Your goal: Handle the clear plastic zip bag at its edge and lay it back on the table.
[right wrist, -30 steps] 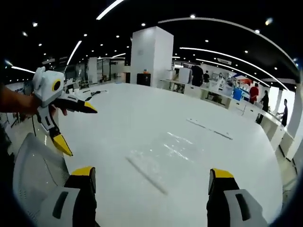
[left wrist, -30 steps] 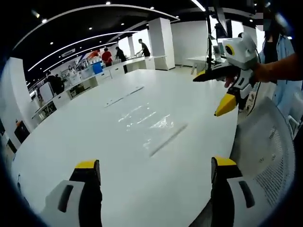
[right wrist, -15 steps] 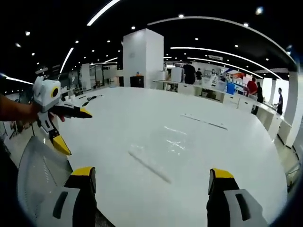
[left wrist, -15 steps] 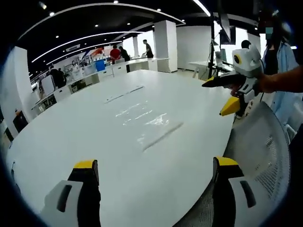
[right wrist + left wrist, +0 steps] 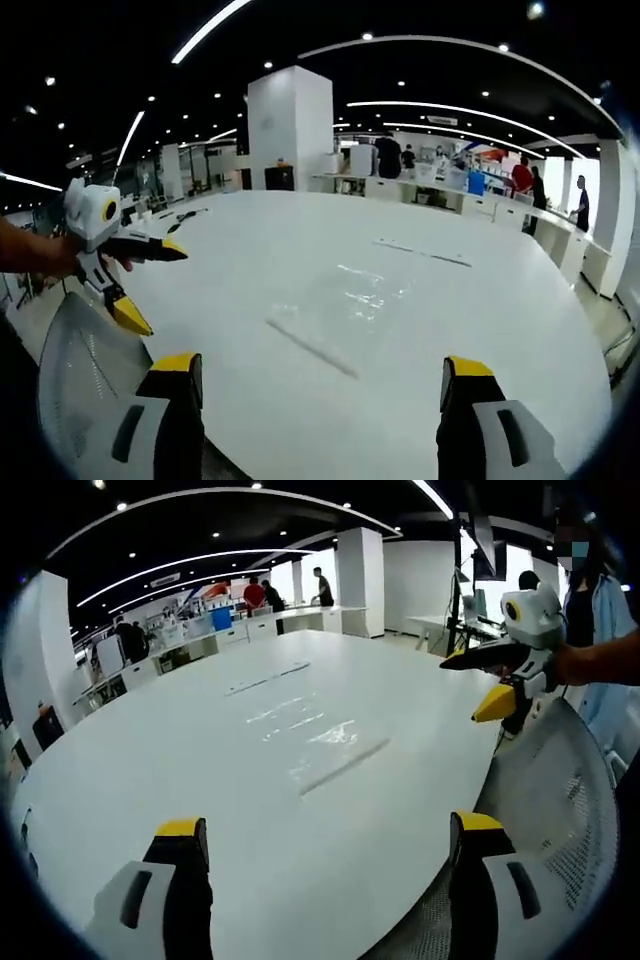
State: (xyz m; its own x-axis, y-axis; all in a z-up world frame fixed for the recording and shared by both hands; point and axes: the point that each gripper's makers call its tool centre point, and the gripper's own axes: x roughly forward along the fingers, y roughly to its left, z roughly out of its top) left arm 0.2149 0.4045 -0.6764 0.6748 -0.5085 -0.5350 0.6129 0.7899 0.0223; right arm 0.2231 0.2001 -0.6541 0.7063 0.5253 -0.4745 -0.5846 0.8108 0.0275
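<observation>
White, broad and glossy, the round-edged table carries the clear plastic zip bag lying flat near its middle, untouched by either tool. Left gripper and right gripper hang well back with jaws apart, holding nothing. Judging by this, the bag is laid down and the task looks finished.

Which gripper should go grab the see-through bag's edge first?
Probably the left. The zip bag lies flat on the white table, and its dark zip edge sits nearly centred ahead of the left gripper. For the right gripper it lies off to one side. Both are open and empty, so it's close.
</observation>
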